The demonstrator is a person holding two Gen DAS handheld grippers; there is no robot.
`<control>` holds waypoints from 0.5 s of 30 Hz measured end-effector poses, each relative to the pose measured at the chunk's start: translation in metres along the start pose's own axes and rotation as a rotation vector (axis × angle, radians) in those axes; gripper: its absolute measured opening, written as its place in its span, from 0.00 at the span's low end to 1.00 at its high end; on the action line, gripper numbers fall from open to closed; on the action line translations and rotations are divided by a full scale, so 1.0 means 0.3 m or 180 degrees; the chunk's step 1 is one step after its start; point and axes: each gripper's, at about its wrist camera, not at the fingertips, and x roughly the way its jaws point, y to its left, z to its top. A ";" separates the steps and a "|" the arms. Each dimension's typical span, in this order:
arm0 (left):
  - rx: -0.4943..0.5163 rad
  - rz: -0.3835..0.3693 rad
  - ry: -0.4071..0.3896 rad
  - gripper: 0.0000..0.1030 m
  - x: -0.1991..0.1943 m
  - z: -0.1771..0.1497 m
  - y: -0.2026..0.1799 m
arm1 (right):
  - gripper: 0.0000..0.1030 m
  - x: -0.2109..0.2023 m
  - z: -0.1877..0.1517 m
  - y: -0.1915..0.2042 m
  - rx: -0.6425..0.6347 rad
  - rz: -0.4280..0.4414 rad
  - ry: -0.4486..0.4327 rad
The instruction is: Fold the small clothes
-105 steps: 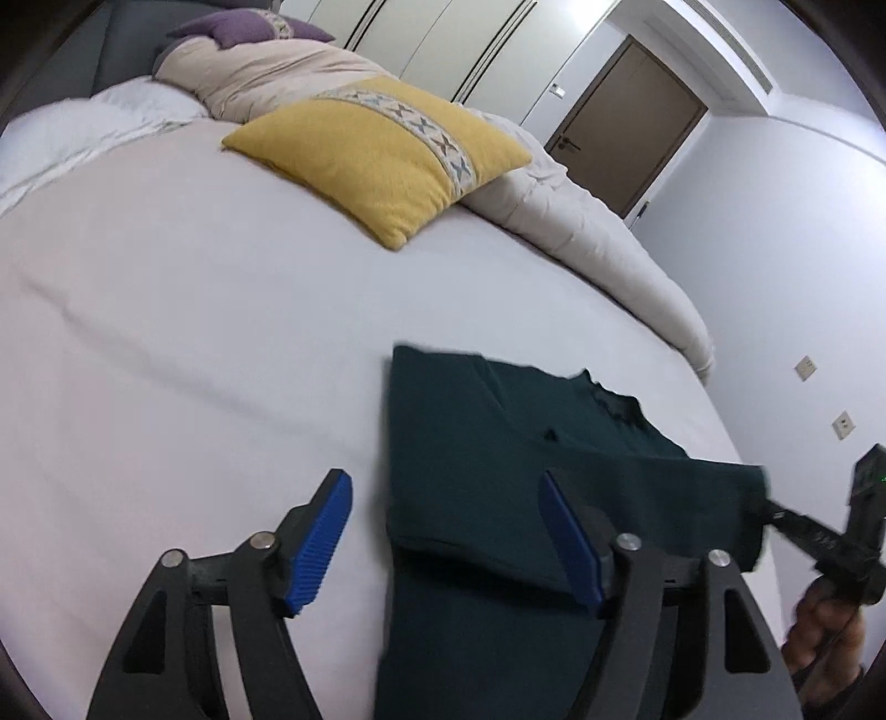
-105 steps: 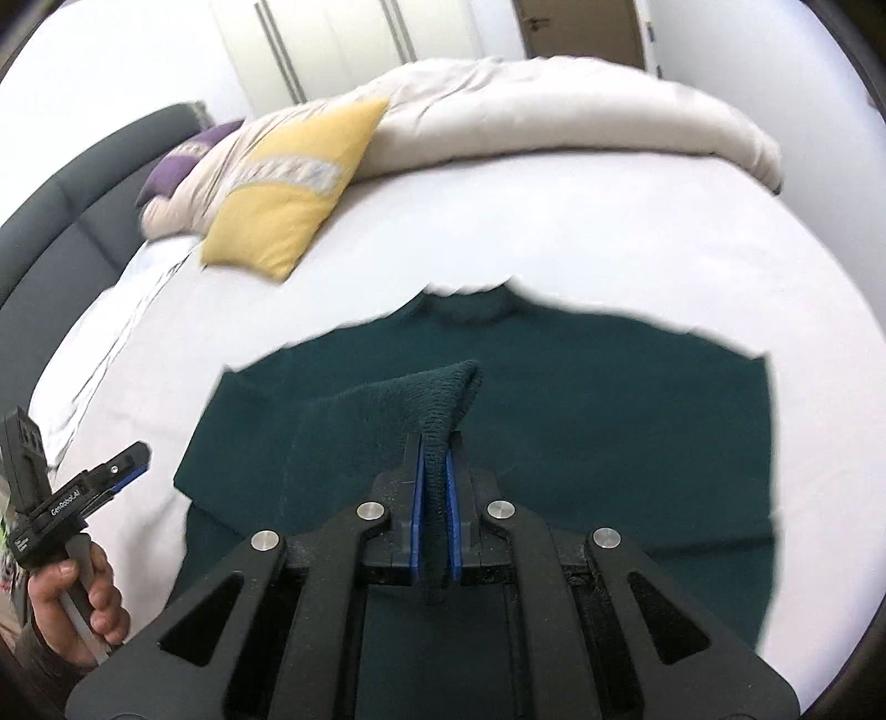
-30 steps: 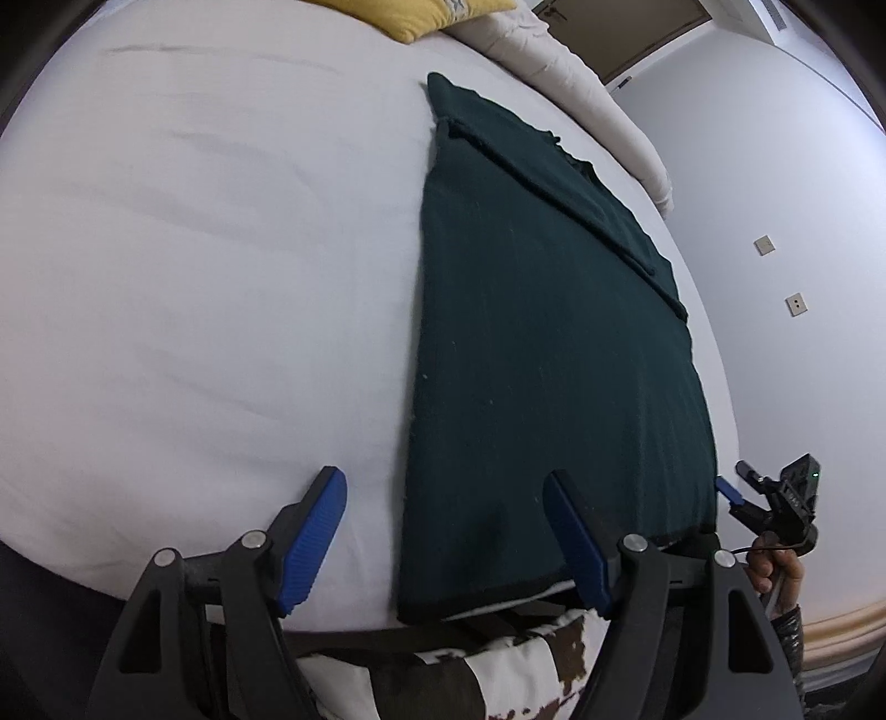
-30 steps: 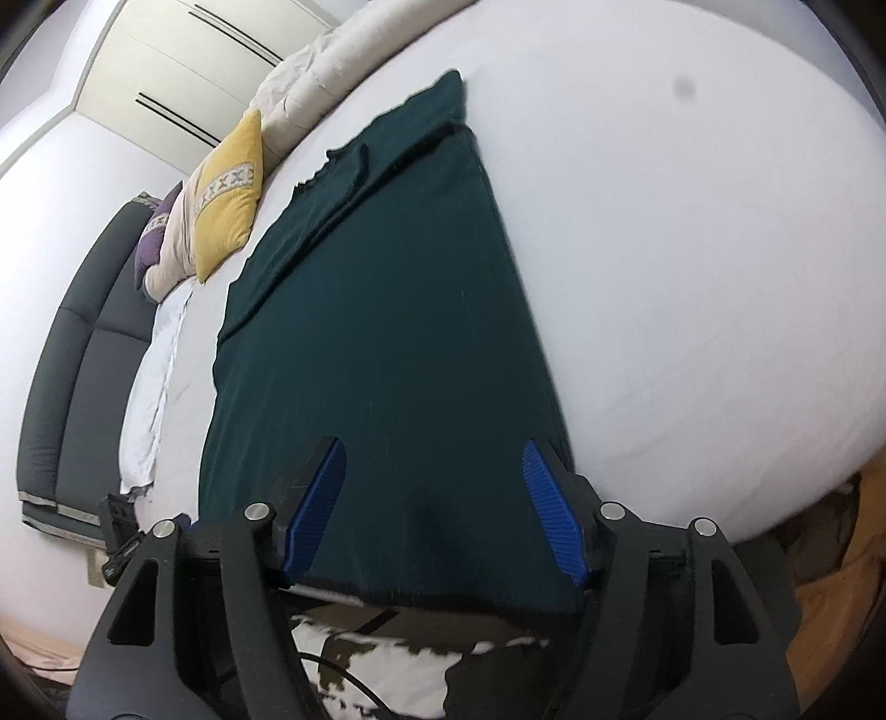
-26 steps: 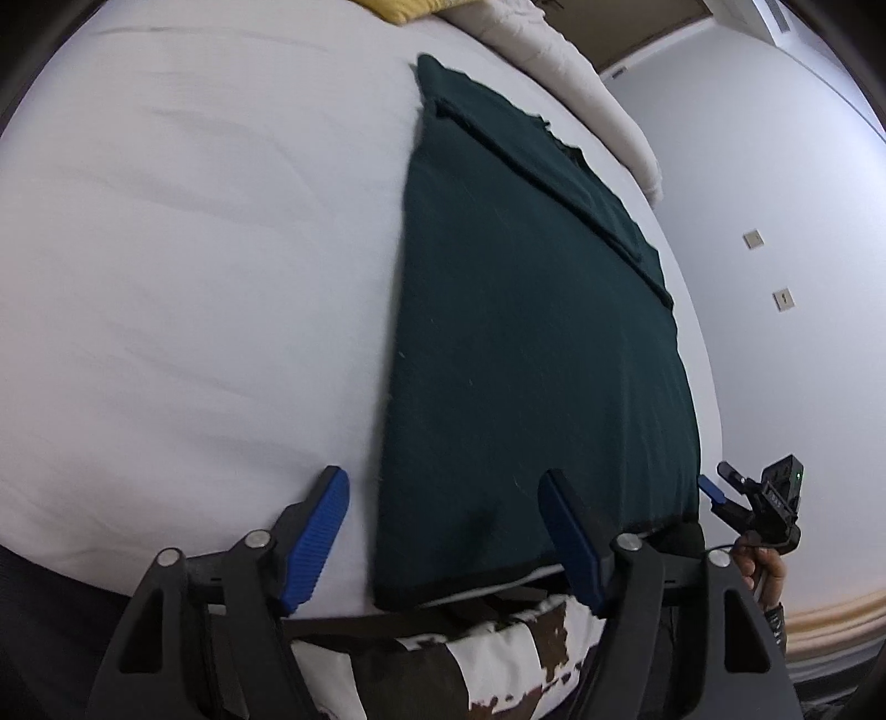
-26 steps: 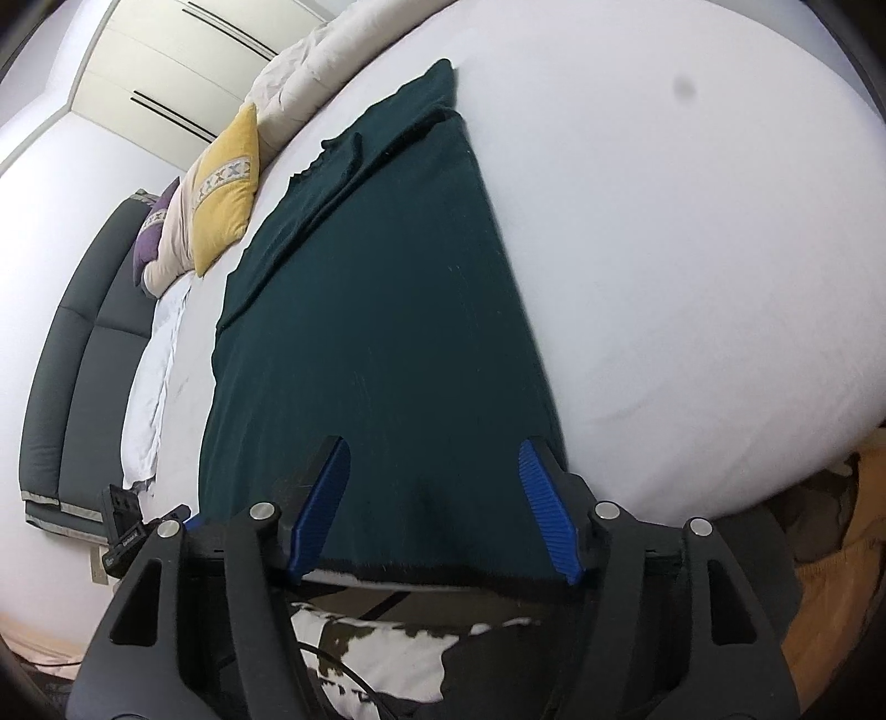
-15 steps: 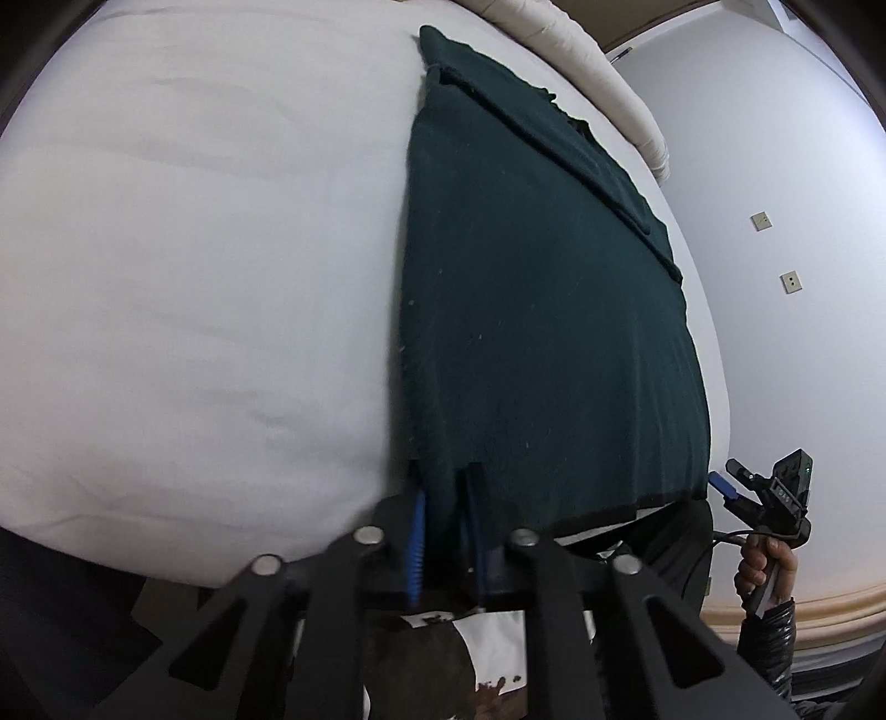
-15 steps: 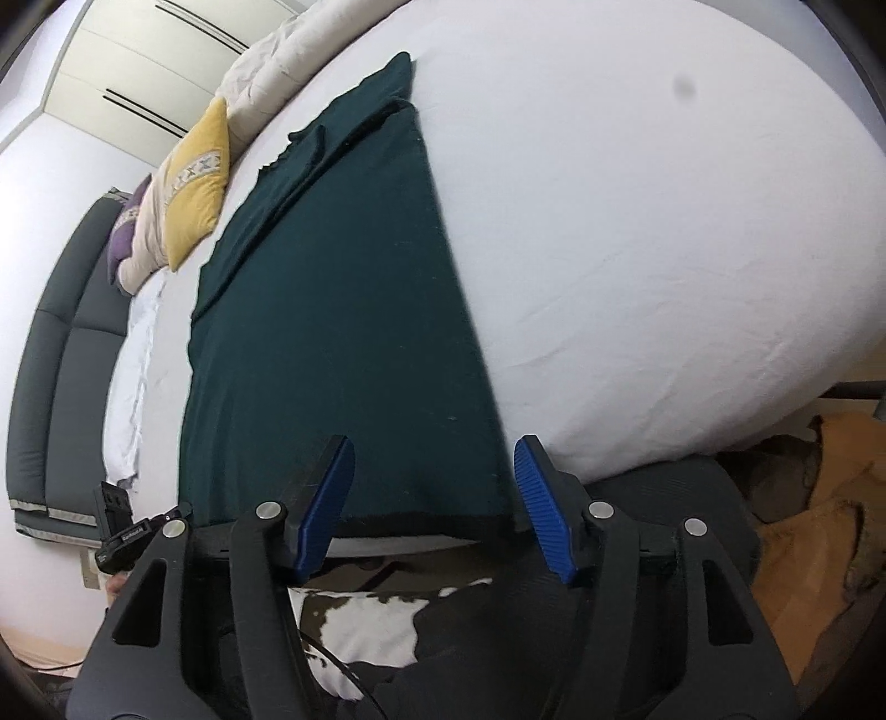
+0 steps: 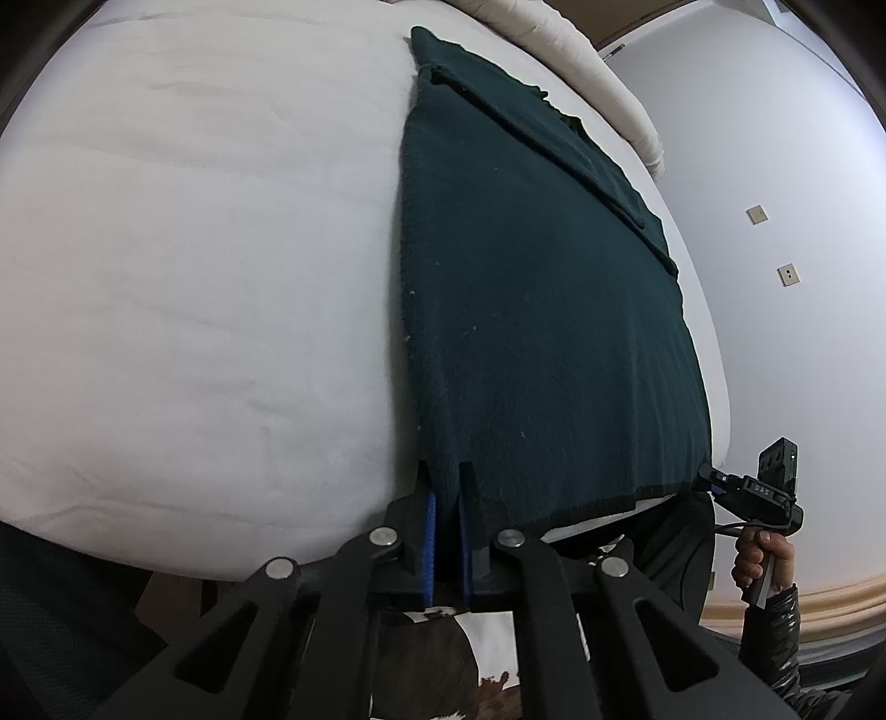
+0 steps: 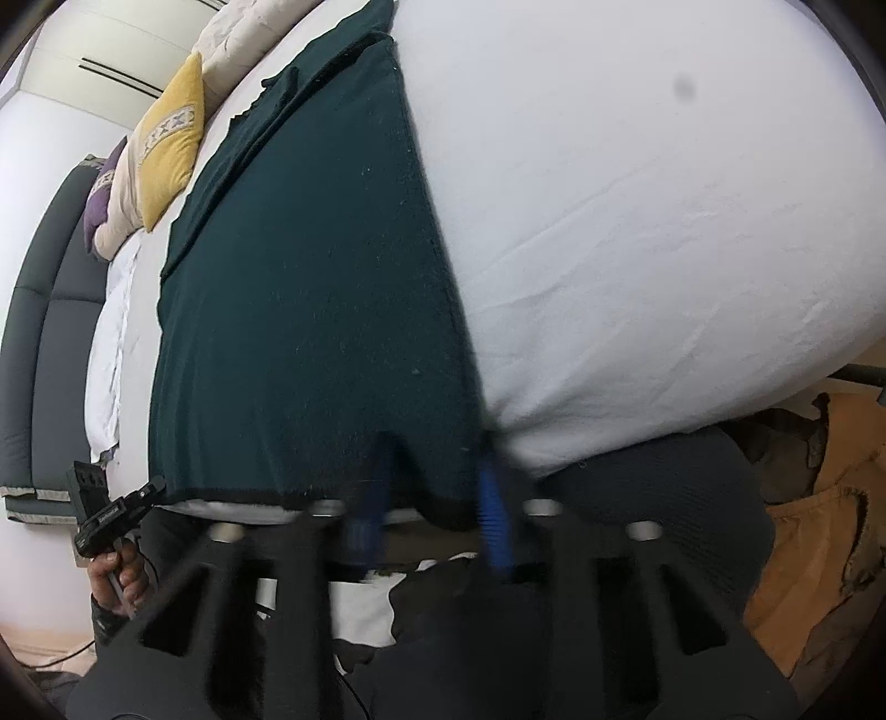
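A dark green sweater lies flat on the white bed, its sleeves folded in across the top and its hem at the near edge. My left gripper is shut on the hem's left corner. In the right wrist view the sweater fills the left half of the bed. My right gripper is blurred and its jaws are closing, with the hem's right corner between the blue pads, which still stand apart. Each gripper also shows at the other view's edge, in a person's hand: right gripper, left gripper.
A yellow pillow, a purple pillow and a rolled duvet lie at the head of the bed by the grey headboard. Brown fabric sits on the floor at the right. A brown-and-white patterned surface lies below the bed edge.
The left jaws went from wide open to shut on the hem's left corner. The right gripper sank toward the bed edge and its jaws narrowed around the hem's right corner.
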 end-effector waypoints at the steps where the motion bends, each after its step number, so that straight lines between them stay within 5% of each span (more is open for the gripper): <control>1: 0.0013 -0.0005 -0.0001 0.06 -0.004 0.001 -0.002 | 0.08 -0.010 -0.003 0.000 -0.0010 0.0025 -0.0031; 8: -0.0050 -0.0325 -0.0136 0.06 -0.083 0.027 -0.022 | 0.06 -0.091 0.030 0.064 -0.0042 0.0482 -0.0235; 15: -0.0353 -0.0999 -0.0520 0.06 -0.203 0.159 -0.049 | 0.06 -0.182 0.174 0.154 0.0065 0.1124 -0.0605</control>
